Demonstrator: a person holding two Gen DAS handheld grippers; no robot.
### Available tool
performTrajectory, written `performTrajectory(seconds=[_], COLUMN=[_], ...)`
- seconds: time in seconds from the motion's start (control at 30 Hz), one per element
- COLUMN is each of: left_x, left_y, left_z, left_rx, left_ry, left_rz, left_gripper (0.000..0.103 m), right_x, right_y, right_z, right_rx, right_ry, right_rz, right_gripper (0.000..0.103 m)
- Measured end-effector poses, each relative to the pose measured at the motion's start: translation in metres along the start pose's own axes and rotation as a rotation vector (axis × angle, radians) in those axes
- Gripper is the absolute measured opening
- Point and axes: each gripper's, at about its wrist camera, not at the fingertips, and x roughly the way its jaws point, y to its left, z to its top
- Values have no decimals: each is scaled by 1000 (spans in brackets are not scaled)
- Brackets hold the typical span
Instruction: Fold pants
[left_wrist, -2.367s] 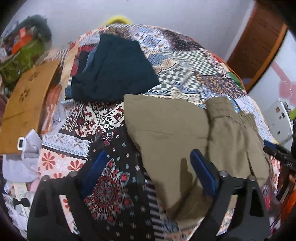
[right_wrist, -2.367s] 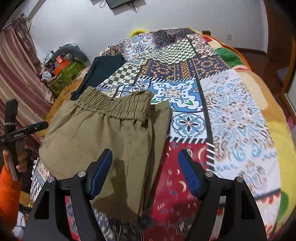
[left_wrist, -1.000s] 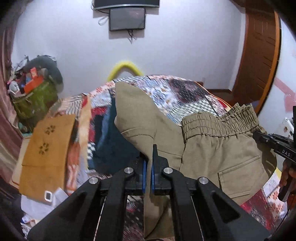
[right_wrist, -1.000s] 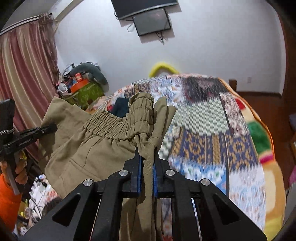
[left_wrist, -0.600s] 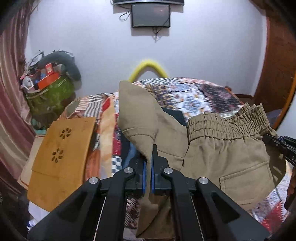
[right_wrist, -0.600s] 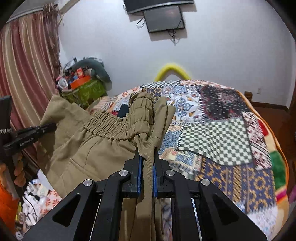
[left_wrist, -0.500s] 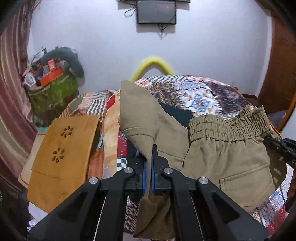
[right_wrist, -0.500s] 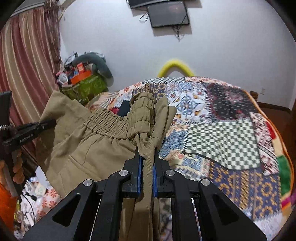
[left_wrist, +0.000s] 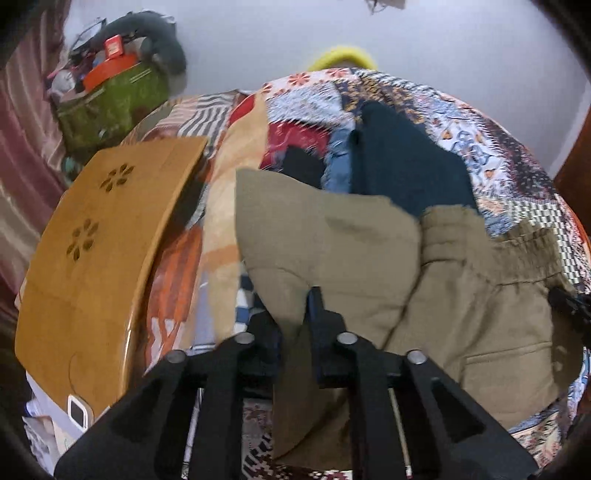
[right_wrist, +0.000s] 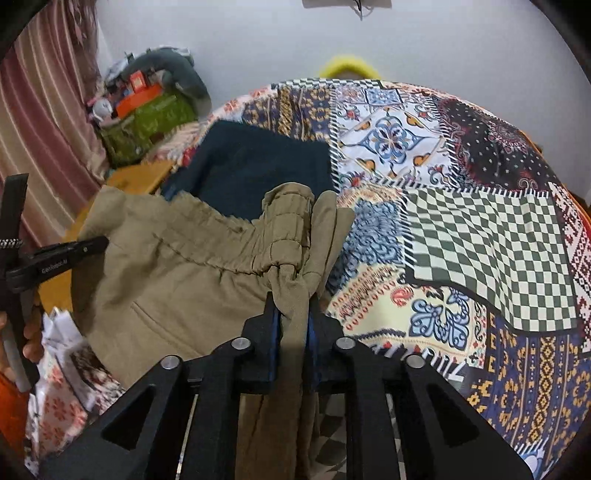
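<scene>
Khaki pants (left_wrist: 369, 258) are folded and held up off the bed (right_wrist: 480, 240), stretched between both grippers, over the bed's left side. Left gripper (left_wrist: 295, 325) has its jaws clamped narrow on a corner of the fabric at the leg end; cloth hangs down between its fingers. Right gripper (right_wrist: 291, 314) is pinched tight on bunched fabric right by the elastic waistband (right_wrist: 284, 229), blue pads pressing the cloth from both sides, rest of it dropping below. In the right wrist view the left gripper shows at the left edge, its tip on the far end of the pants, with the person's hand (right_wrist: 29, 336) on its handle. A back pocket slit (left_wrist: 506, 356) shows in the left wrist view. Behind the pants, a dark teal garment (right_wrist: 255, 166) lies flat on the patchwork bedspread near the bed's left edge, partly covered by the khaki. Off the left side of the bed: a wooden board with 2 flower cutouts (left_wrist: 96, 258), a green bag with orange items on top (left_wrist: 110, 99), and a striped curtain (right_wrist: 48, 110). Yellow curved object (right_wrist: 349, 64) at the bed's far end against the white wall. Both views slightly blurred.
</scene>
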Motion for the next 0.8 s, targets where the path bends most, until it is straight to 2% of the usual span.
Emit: performTrajectory(seconds=[0.07, 0.17, 0.33, 0.43, 0.57, 0.8], left_x=[-3, -17, -86, -149, -229, -371], left_y=[6, 12, 9, 3, -10, -40], left_z=[-5, -10, -16, -21, -34, -87], left_rx=[-8, -5, 55, 90, 116, 155], left_ry=[10, 20, -57, -150, -271, -520], left_rz=[-2, 6, 14, -11, -40, -107], left_gripper=[24, 26, 28, 29, 29, 29], right_x=[-5, -23, -71, -115, -186, -310], right_y=[-2, -1, 6, 18, 33, 70], right_z=[-2, -6, -6, -5, -9, -46], right_rx=[6, 7, -4, -45, -66, -116], right_ry=[11, 11, -63, -133, -260, -494], right_rz=[-1, -12, 7, 3, 44, 111], right_gripper=[19, 19, 20, 20, 20, 20])
